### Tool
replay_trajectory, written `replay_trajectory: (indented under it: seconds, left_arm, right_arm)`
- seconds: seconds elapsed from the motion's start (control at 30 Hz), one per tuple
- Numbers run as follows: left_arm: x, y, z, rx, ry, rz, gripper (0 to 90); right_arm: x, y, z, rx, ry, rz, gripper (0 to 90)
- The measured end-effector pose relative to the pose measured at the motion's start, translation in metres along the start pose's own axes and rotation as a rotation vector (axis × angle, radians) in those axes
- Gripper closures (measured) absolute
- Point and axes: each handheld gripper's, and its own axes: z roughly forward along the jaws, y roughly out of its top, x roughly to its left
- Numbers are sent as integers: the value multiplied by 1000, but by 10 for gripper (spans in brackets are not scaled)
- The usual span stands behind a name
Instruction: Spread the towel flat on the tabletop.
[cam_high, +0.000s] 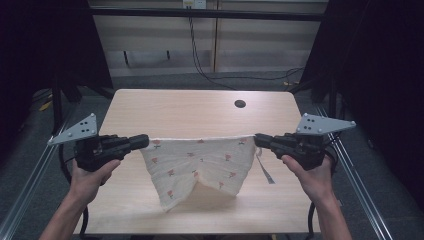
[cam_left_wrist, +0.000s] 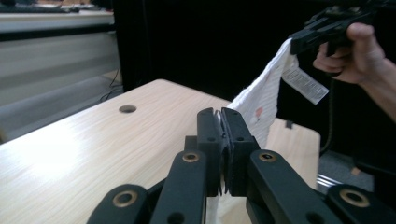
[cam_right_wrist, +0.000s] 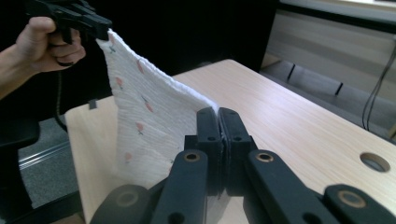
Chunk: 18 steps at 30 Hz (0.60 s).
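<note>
- White cloth (cam_high: 200, 165) with small red sprigs hangs between the two tools, top edge pulled into a nearly straight line, lower corners sagging toward the wooden table (cam_high: 190, 107) and seemingly brushing it nearest the person.
- Left gripper (cam_high: 142, 141) is clamped tight on the cloth's left top corner; in the left gripper view the fabric edge is pinched between the closed jaws.
- Right gripper (cam_high: 260, 140) bites the opposite top corner the same way, jaws closed on the fabric, with a care label (cam_high: 265, 170) dangling just below it.
- Step in hand, by my reading: the cloth is lifted by its two corners and held spread, ready to be laid flat or folded.
- Next move calls for keeping both grips firm and the top edge taut while carrying it out over the table, lowering evenly so the hanging part lands without bunching.
- Farther off, a round cable hole (cam_high: 240, 104) sits near the table's far edge, well clear of the cloth.
</note>
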Motion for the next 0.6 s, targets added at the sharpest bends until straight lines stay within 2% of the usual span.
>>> replay_trajectory:
  seconds: [0.1, 0.33, 0.37, 0.4, 0.47, 0.53, 0.57, 0.6]
  left_arm:
    - [-8, 0, -7, -14, 10, 7, 876]
    - [-19, 4, -17, -24, 11, 31, 876]
    - [-18, 7, -18, -33, 7, 28, 876]
    - [-18, 8, -16, -28, 28, 36, 876]
    - [-14, 7, -8, 7, 32, 37, 877]
    - [-4, 1, 3, 29, 54, 19, 876]
    - [-4, 1, 3, 29, 54, 19, 876]
    - [8, -7, 12, 36, 52, -18, 876]
  right_arm:
    - [9, 5, -8, -6, 20, -29, 885]
    - [24, 14, -22, -29, 44, -45, 884]
    - [24, 15, -22, -23, 35, -50, 884]
    - [24, 15, -21, -29, 34, -47, 884]
    - [20, 13, -18, -27, 32, -42, 884]
    - [13, 8, -9, 11, 12, -35, 884]
    - [8, 4, -5, 22, 11, -27, 885]
    - [3, 0, -2, 35, 3, -17, 884]
